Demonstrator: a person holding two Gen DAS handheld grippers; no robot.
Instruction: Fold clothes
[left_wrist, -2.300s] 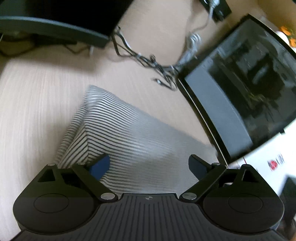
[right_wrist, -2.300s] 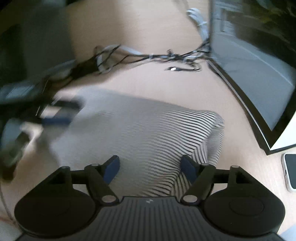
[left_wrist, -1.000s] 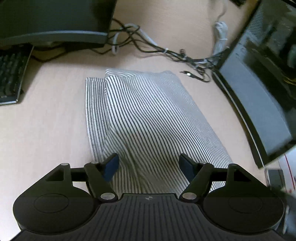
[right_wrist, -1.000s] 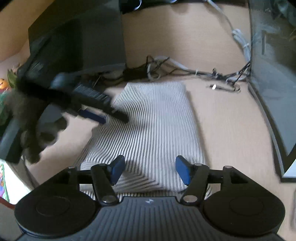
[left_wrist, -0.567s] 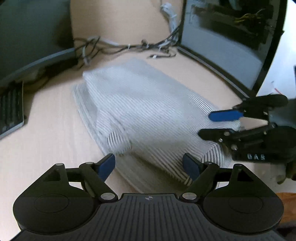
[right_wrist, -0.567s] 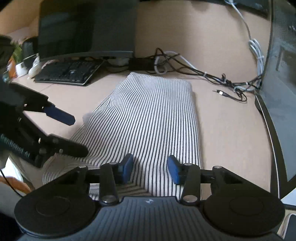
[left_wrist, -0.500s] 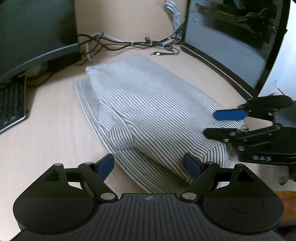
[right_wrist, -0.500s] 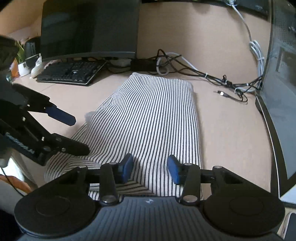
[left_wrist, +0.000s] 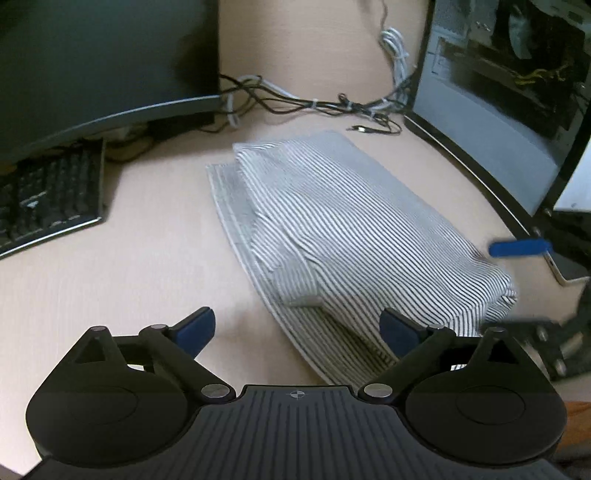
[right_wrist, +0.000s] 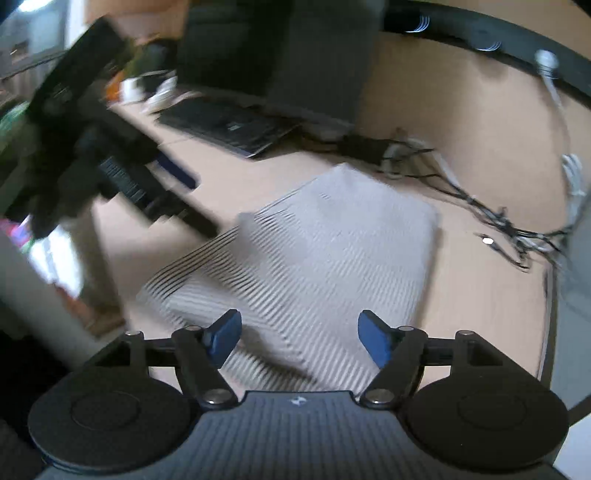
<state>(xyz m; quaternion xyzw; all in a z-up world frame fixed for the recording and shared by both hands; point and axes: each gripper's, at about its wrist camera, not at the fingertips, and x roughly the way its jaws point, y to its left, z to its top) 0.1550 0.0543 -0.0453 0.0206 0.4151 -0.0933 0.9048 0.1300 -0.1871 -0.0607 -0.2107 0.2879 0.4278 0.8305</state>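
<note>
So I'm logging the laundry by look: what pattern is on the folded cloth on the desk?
Thin dark stripes on white cloth, clearest in the left wrist view.

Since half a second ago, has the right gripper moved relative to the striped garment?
Yes. The right gripper has opened wider and drawn back from the striped garment, which lies folded below the cable tangle.

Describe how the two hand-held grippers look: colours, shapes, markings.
Each hand-held gripper, left and right, has a black ribbed body with a small central mark, two round black discs, silver pivot screws, and angled black linkage arms ending in blue finger pads.
</note>
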